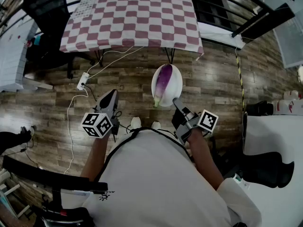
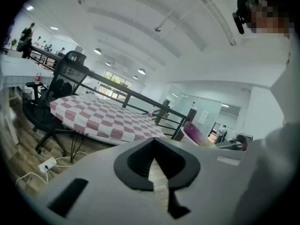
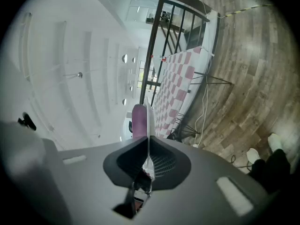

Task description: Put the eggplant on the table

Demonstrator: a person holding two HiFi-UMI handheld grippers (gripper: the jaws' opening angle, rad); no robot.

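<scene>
A purple eggplant [image 1: 163,82] lies on a white plate [image 1: 176,79] held in the air above the wooden floor. My right gripper [image 1: 176,101] is shut on the plate's near rim. The right gripper view shows that thin rim [image 3: 148,118] standing edge-on between my right gripper's [image 3: 148,156] jaws, with the eggplant [image 3: 138,121] beyond it. My left gripper [image 1: 111,94] hovers to the left of the plate, shut and holding nothing. Ahead stands the table [image 1: 132,18] with a red-and-white checked cloth. The left gripper view shows the table [image 2: 98,118] and the eggplant [image 2: 197,134] past my left gripper [image 2: 154,161].
A black office chair [image 1: 47,13] stands at the table's left. A power strip [image 1: 83,81] and white cables lie on the floor in front of the table. A black railing [image 1: 222,4] runs behind the table on the right. A white surface [image 1: 277,131] sits at my right.
</scene>
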